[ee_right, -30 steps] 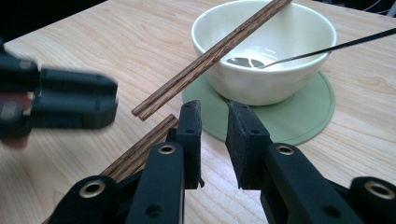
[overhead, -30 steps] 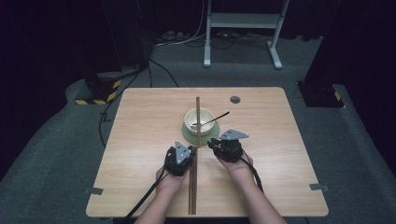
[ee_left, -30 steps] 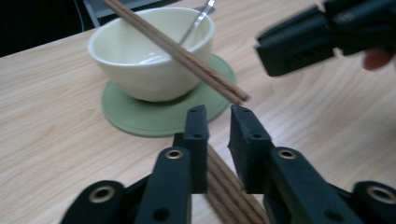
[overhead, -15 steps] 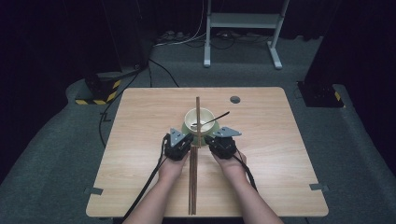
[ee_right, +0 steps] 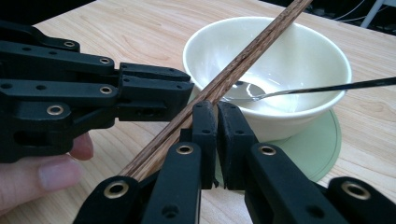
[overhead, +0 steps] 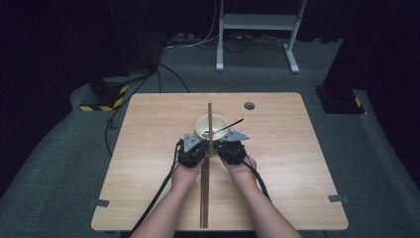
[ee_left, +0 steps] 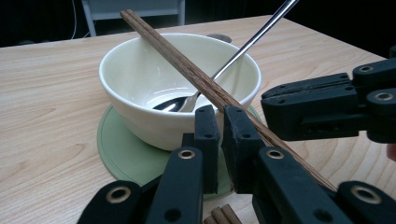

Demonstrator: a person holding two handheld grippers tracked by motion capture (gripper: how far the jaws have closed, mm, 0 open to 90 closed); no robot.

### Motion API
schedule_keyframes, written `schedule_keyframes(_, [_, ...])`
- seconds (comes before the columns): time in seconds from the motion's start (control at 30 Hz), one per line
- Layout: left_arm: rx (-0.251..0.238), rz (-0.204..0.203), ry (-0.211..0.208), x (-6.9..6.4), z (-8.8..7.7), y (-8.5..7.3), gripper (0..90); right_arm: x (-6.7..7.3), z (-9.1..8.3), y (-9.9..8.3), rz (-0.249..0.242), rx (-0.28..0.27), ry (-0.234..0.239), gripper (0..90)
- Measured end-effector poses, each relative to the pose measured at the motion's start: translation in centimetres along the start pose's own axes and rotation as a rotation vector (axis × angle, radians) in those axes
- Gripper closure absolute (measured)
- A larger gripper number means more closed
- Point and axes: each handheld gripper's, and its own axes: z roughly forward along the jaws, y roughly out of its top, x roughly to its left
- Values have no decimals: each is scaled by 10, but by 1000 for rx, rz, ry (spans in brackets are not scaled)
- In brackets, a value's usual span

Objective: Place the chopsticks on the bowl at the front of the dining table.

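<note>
Dark room, grey carpet, light wooden table (overhead: 148, 148) in the middle. A cream bowl (overhead: 207, 130) sits on a green coaster (ee_left: 122, 154) at the table's centre, with a spoon (overhead: 231, 124) in it, handle poking out right. Long wooden chopsticks (overhead: 207, 168) run from the near edge over the bowl's rim. The left gripper (overhead: 194, 148) and right gripper (overhead: 229, 147) sit close on either side of them, just near of the bowl. Both have their jaws pinched together, nothing between them, the sticks running alongside.
</note>
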Motion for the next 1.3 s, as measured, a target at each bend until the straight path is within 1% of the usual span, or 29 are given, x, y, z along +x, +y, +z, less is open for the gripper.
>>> schedule_keyframes(0.1, [-1,-6,2,1,1,0,839,1,1,0,-1,-2,-4,860])
schedule_keyframes(0.23, [1,-1,1,1,2,-1,839,1,3,-1,-2,-3,-14,860])
schedule_keyframes(0.3, [4,1,-2,1,3,-1,840,2,3,-1,10,5,-7,860])
schedule_keyframes(0.4, [6,0,-3,0,3,-1,842,2,4,-1,3,2,-10,860])
schedule_keyframes(0.87, [14,1,2,1,4,-2,842,2,5,-2,12,-3,-7,859])
schedule_keyframes(0.9, [11,10,0,2,4,-1,842,2,5,-2,12,-3,-8,857])
schedule_keyframes(0.97, [12,11,1,2,4,-1,842,2,5,-1,13,-3,-7,857])
schedule_keyframes(1.13, [18,6,5,3,4,-2,841,2,6,-1,16,-2,-10,845])
schedule_keyframes(1.3, [14,3,18,8,-1,-2,829,0,2,-1,13,-10,-21,810])
